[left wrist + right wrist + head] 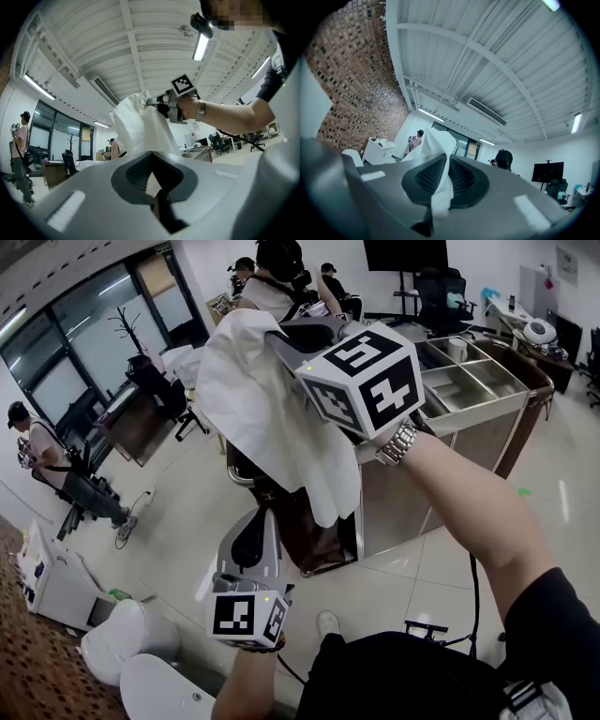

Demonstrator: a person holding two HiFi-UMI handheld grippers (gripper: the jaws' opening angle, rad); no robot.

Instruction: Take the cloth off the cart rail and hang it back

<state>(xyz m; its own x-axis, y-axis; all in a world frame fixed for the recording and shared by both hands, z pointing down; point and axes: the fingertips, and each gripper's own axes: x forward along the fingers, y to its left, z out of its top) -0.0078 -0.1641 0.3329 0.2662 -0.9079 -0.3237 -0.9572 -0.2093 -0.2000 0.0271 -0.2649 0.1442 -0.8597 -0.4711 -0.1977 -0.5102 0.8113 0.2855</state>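
A white cloth (pixel 253 399) hangs in the air from my right gripper (pixel 279 337), which is raised high and shut on the cloth's top edge. In the right gripper view a fold of cloth (pixel 440 150) runs down between the pads. My left gripper (pixel 262 517) is lower and points upward beside the cloth's hanging end. In the left gripper view its jaws (pixel 152 187) are together with a small white corner of cloth between the pads, and the cloth (pixel 138 126) and the right gripper (pixel 157 101) show above. The cart (pixel 487 404) stands behind the cloth.
The cart's steel top has several compartments (pixel 459 381). White rounded bins (pixel 141 638) stand at the lower left by a white cabinet (pixel 56 582). A person (pixel 42 460) stands at the left, others sit at the back with office chairs (pixel 441 296) and desks.
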